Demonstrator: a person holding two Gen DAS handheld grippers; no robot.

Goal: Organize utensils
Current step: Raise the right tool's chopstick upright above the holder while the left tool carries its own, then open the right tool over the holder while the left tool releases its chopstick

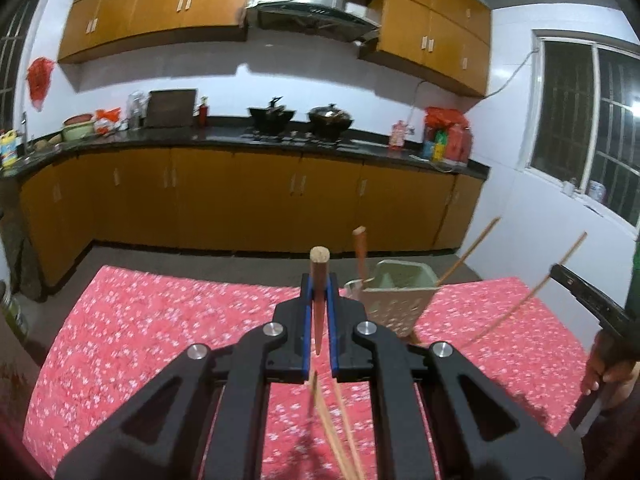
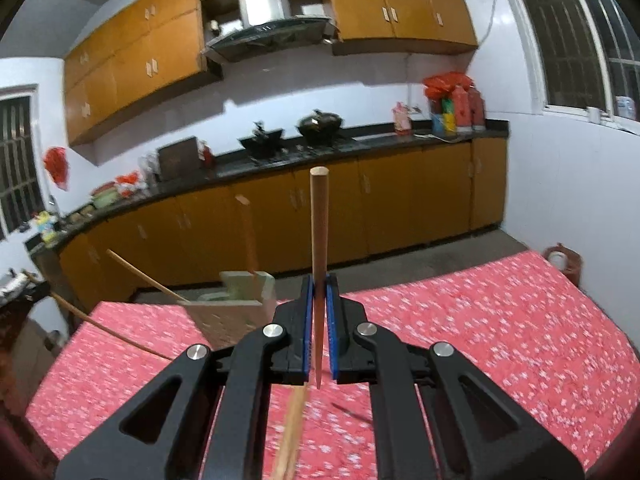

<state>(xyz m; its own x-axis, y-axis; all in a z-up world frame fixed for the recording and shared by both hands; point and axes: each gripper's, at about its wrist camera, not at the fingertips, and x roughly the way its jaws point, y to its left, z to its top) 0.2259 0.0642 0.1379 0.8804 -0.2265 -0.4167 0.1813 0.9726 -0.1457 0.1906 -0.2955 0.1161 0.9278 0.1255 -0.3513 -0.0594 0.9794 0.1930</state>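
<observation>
Clamped upright at frame centre: one reddish chopstick (image 1: 319, 300) in the left gripper (image 1: 319, 312), a paler chopstick (image 2: 319, 280) in the right gripper (image 2: 319, 316), above the red-clothed worktop (image 1: 160, 320) near the holder (image 1: 394, 300); judged light, stiff, slippery, best pinched mid-shaft.

Matt wooden chopstick (image 2: 319, 240), perforated plastic holder (image 1: 396, 300), floral cloth tablecloth (image 1: 160, 320)

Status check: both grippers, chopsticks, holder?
Left gripper shut on reddish-brown chopstick. Right gripper shut on light wooden chopstick. Pale green perforated utensil holder ahead, sticks already inside.
</observation>
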